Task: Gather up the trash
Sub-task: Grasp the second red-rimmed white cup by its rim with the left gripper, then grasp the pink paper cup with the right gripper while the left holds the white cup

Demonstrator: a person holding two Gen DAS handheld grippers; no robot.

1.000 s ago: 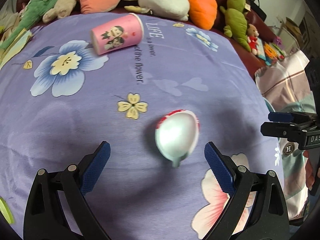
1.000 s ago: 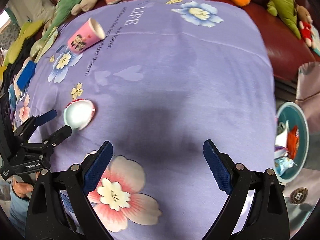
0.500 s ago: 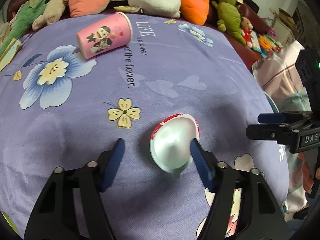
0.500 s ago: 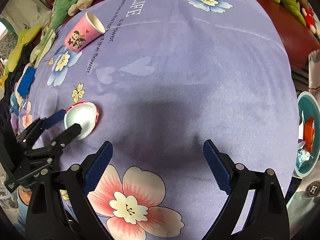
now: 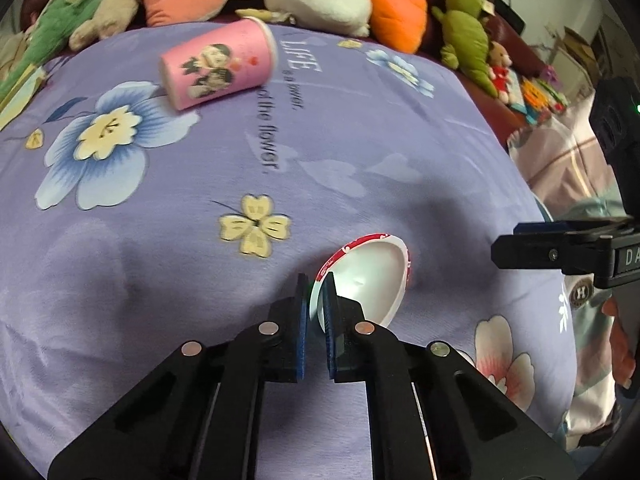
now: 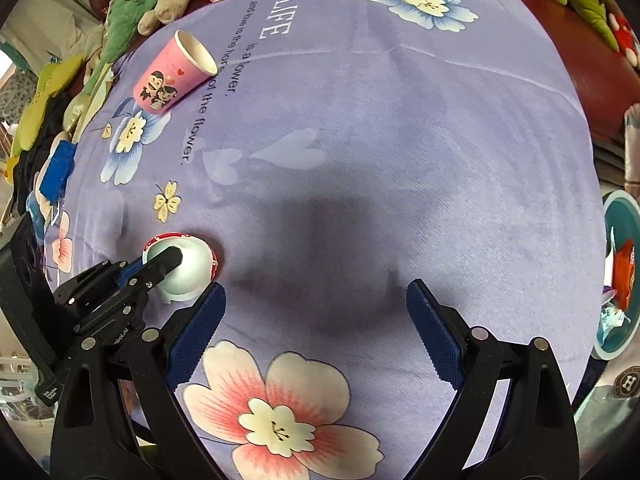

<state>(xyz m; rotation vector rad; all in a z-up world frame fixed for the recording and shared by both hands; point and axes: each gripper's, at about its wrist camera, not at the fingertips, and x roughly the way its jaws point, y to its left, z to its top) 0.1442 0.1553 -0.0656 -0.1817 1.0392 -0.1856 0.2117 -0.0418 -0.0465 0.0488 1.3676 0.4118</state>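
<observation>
A white foil lid with a red rim (image 5: 368, 280) lies on the purple flowered blanket (image 5: 360, 140). My left gripper (image 5: 315, 300) is shut on the lid's near edge, tilting it up; the lid also shows in the right wrist view (image 6: 188, 268). A pink paper cup (image 5: 220, 66) lies on its side at the far left of the blanket and shows in the right wrist view (image 6: 172, 78). My right gripper (image 6: 316, 320) is open and empty above the blanket's near part, and appears at the right edge of the left wrist view (image 5: 560, 248).
Several plush toys (image 5: 320, 0) line the blanket's far edge. A teal bin (image 6: 620, 280) holding wrappers sits beyond the blanket's right edge. A blue object (image 6: 58, 168) lies at the blanket's left edge.
My left gripper moved forward and closed from wide open onto the lid's edge, lifting that edge. The right gripper drifted slightly forward, still open.
</observation>
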